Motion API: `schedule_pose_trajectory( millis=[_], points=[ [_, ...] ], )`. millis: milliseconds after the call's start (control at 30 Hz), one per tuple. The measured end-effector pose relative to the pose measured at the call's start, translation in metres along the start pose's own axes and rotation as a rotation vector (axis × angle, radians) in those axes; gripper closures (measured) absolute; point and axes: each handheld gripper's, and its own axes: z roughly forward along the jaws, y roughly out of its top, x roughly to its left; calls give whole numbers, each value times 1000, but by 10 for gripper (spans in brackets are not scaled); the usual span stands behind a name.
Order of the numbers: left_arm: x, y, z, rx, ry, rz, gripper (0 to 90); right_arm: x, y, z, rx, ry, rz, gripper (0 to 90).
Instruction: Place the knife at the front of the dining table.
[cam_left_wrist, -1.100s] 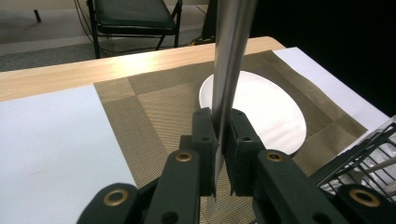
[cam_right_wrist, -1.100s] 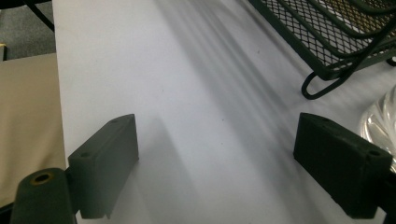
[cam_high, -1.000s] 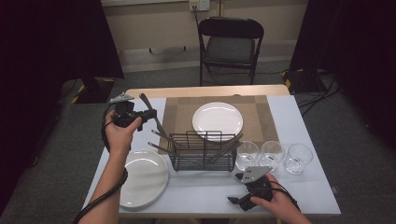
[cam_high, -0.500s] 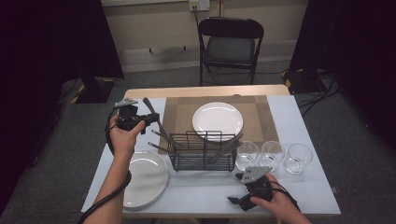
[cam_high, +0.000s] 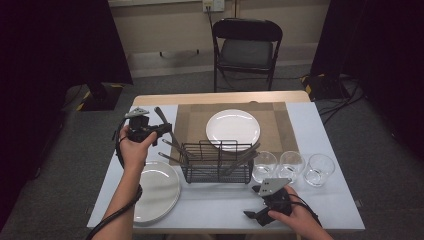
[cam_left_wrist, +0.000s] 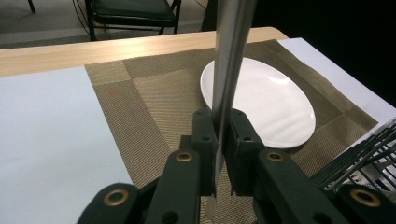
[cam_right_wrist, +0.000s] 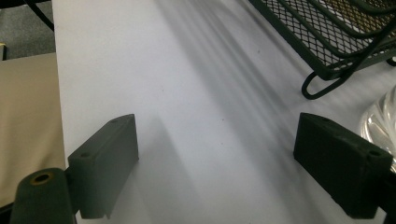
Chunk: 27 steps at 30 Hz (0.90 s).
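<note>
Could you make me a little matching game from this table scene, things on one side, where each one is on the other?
Things:
1. white plate
2. metal utensil
3. three glasses
4. wire rack

Places:
A. clamped in the left gripper
B. in a row right of the rack
C. on the brown placemat
D. middle of the table, utensils sticking out

Pairs: 1-C, 2-A, 3-B, 4-D

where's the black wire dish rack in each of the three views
High view: the black wire dish rack stands mid-table, between the placemat and the near edge.
Left gripper view: its wires poke in at the lower right corner.
Right gripper view: its mesh base and looped foot fill the upper right.
Shared landmark: the white table cover under the rack.
</note>
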Motion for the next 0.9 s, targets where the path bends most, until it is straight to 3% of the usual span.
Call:
schedule_pose_trajectory(
  millis=[367,900],
  points=[
    [-3,-5,-9,15,3,26,832,0,0,0,2,-2,-3,125],
    [1,-17,-23,21,-1,3,827,1,0,1,7,-10,-10,125]
  ],
)
